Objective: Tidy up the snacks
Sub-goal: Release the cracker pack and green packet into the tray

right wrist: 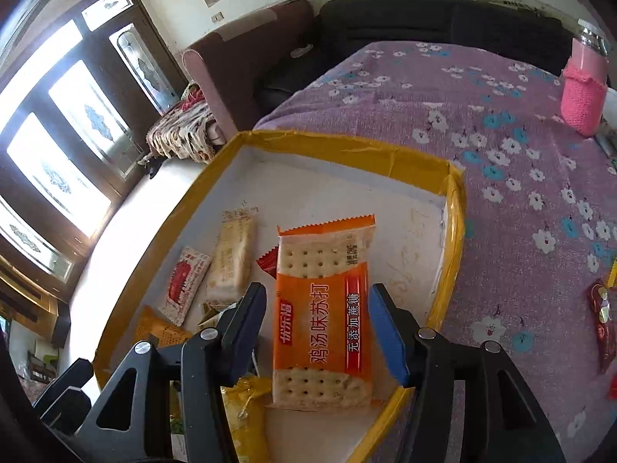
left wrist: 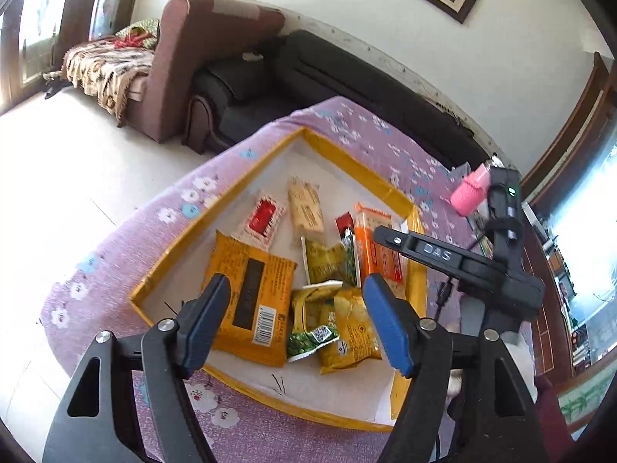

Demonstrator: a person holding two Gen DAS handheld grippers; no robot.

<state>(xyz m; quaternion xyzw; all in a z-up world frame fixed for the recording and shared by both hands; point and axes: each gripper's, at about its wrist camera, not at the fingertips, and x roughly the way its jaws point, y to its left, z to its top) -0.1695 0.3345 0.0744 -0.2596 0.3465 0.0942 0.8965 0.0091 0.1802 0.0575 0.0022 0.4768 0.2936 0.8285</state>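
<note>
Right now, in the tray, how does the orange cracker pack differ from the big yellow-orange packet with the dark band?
The orange cracker pack is narrow with clear ends showing pale crackers; the yellow-orange packet is broader and opaque. The cracker pack lies by the tray's right wall, between the right gripper's open jaws; the yellow-orange packet lies toward the left, near the left gripper. Both lie flat, sealed, in the tray.

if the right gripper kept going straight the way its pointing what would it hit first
Most likely the orange cracker packet. It lies in the yellow-edged tray, directly between the open fingers of the right gripper, whose pads don't look pressed on it. How much of a gap remains is hard to judge.
</note>
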